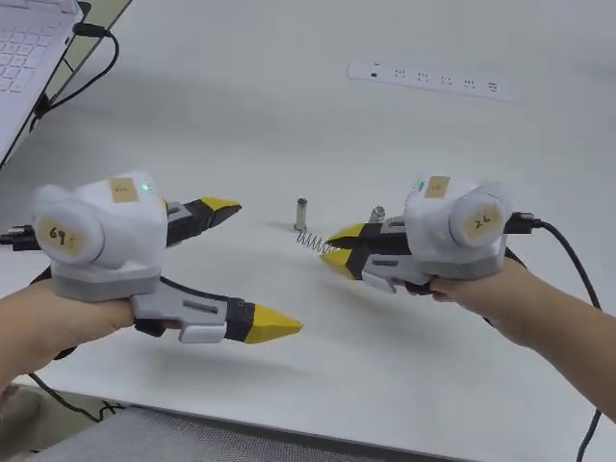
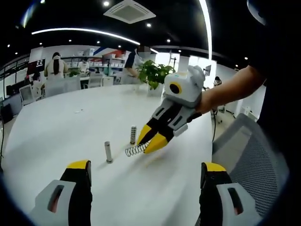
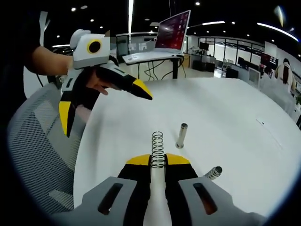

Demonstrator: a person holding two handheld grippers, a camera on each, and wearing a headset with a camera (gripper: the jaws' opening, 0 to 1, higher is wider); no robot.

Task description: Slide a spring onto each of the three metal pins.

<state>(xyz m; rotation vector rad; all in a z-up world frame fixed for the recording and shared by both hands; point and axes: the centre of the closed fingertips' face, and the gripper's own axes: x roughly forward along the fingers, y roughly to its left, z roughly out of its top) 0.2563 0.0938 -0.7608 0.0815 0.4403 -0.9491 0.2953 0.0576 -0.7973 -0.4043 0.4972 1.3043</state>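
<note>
A bare metal pin [image 1: 301, 214] stands upright on the white table [image 1: 289, 115]. My right gripper [image 1: 333, 247] is just right of it, shut on one end of a small spring [image 1: 309, 239] that sticks out toward the pin. In the right gripper view the spring [image 3: 157, 143] points forward from the closed tips, with the bare pin [image 3: 181, 135] slightly right of it. Behind the right gripper stands a second pin [image 1: 377, 214] with a spring around it. My left gripper [image 1: 260, 267] hovers open and empty at the left, apart from the pins.
A white power strip [image 1: 433, 79] lies at the back right. A laptop [image 1: 29, 48] with a black cable [image 1: 91, 72] sits at the far left corner. The table's front edge [image 1: 289, 428] runs close below the grippers, with a mesh chair [image 3: 42, 155] beyond it.
</note>
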